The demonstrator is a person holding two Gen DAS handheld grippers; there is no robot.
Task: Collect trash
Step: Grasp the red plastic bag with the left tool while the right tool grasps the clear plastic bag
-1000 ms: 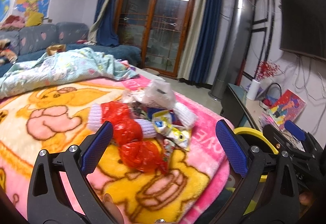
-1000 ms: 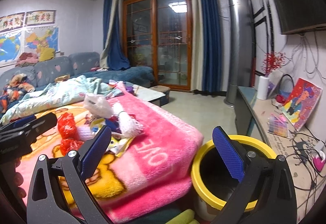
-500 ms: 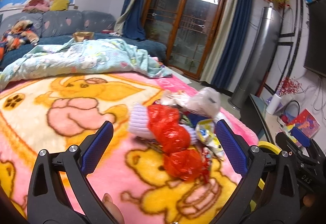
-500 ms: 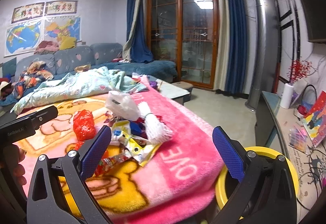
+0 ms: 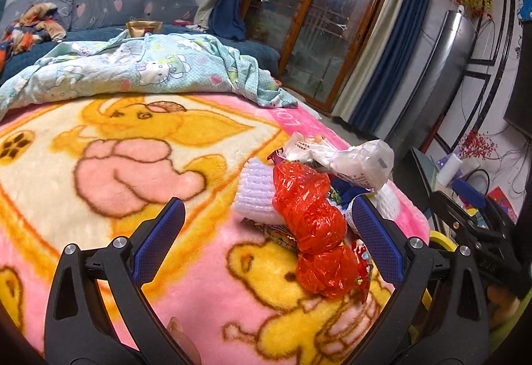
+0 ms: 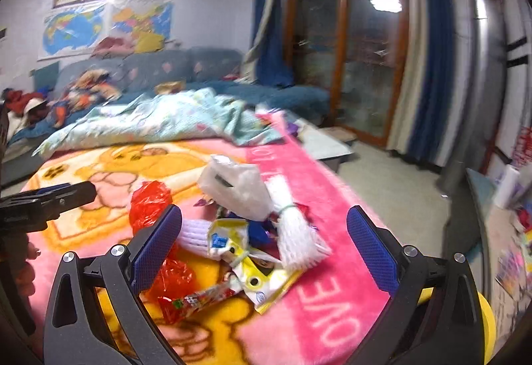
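We're lining up on the trash pile point(image 6: 239, 242) heaped on the pink blanket point(image 5: 99, 172) — both tongs, left point(image 5: 264, 233) and right point(image 6: 264, 242), spread wide and empty — next, we reckon, a pinch on the red bag point(image 5: 309, 215).

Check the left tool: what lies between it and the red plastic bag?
Only bare pink blanket, seen in the left wrist view; the open left tool hasn't reached the red plastic bag.

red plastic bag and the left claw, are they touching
Apart. The left wrist view shows the left claw wide open, the red plastic bag lying on the blanket ahead between its fingers, pink fabric visible around it.
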